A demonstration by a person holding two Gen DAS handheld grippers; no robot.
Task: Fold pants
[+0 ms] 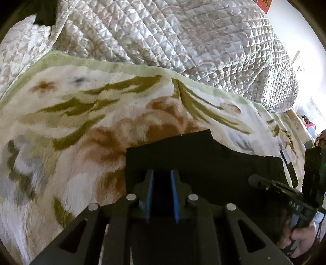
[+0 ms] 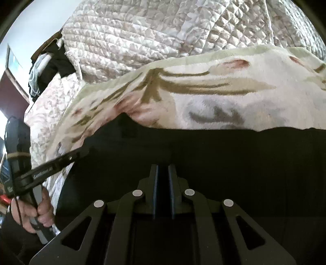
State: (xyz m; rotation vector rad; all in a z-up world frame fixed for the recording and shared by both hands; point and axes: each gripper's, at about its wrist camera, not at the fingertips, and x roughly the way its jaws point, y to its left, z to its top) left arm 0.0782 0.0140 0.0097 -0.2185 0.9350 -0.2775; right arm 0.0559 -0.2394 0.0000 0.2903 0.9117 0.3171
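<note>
Currently my left gripper [image 1: 162,173], jaws narrow, has black pants [image 1: 203,159] fabric between its blue pads; actual pinching I cannot confirm. My right gripper [image 2: 163,169] is fully closed over the pants [image 2: 224,155], lying on the floral blanket [image 1: 81,122].

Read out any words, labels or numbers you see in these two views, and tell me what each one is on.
"OAS": pale letters on the side of the right tool, seen from the left wrist view; possibly part of a longer word.
Pale lettering on the side of the left tool, seen from the right wrist view: too blurred to read.
Red item at the top edge of the left wrist view: marks unreadable.
</note>
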